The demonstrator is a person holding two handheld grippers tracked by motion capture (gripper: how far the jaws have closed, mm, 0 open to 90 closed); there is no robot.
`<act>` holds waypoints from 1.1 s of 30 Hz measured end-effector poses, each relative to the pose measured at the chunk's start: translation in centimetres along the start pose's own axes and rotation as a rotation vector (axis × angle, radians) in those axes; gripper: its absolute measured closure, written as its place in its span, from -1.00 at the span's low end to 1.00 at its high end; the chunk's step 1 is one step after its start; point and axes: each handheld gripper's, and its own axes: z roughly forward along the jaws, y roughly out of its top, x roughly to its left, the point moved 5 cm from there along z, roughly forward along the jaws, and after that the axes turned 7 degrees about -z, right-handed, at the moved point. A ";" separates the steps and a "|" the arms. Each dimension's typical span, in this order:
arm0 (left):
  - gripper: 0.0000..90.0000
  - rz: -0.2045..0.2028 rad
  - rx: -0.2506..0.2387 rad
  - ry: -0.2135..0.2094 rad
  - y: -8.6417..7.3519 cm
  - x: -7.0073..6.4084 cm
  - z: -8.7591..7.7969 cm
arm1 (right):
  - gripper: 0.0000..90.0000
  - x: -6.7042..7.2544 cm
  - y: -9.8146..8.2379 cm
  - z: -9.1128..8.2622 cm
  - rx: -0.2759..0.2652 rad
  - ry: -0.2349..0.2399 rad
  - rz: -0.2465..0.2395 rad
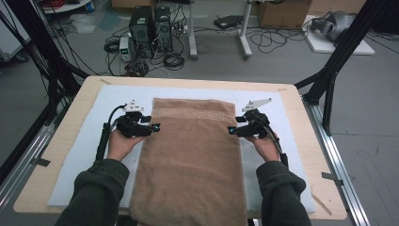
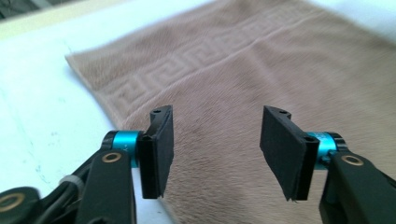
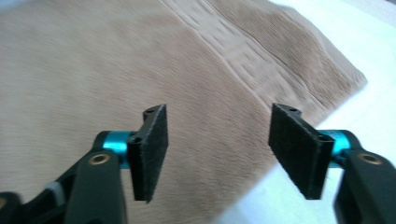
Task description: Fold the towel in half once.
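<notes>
Flanking towel (image 1: 190, 155), open jaws above edges

A grey floor (image 1: 282, 61) stretches behind the wooden table (image 1: 301, 122), littered with tangled black cables (image 1: 169, 59). Two dark computer towers (image 1: 150, 30) stand there beside the white legs of a stand (image 1: 242, 33). Cardboard boxes (image 1: 282, 13) sit farther back, and black frame struts (image 1: 343, 52) rise at either side

2 grippers (image 1: 157, 126) (image 1: 230, 129), jaws apart
</notes>
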 end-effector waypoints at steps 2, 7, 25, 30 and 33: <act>0.08 0.004 0.010 0.030 -0.3 0.5 0.9 | -0.05 -0.5 -0.4 0.7 0.006 0.004 0.017; 0.25 -0.001 0.061 0.112 -1.2 1.8 2.7 | 0.02 -2.0 -1.7 2.3 0.045 -0.051 0.047; 0.92 -0.047 0.040 0.138 0.1 2.7 2.0 | 0.86 -1.9 -1.5 2.9 0.038 0.037 0.070; 0.92 -0.039 -0.015 0.091 2.3 2.3 -0.2 | 0.86 -2.2 0.3 1.0 -0.016 0.067 0.083; 0.92 -0.053 -0.053 0.041 2.6 2.1 -2.1 | 0.86 -1.9 1.3 -1.0 -0.071 0.080 0.069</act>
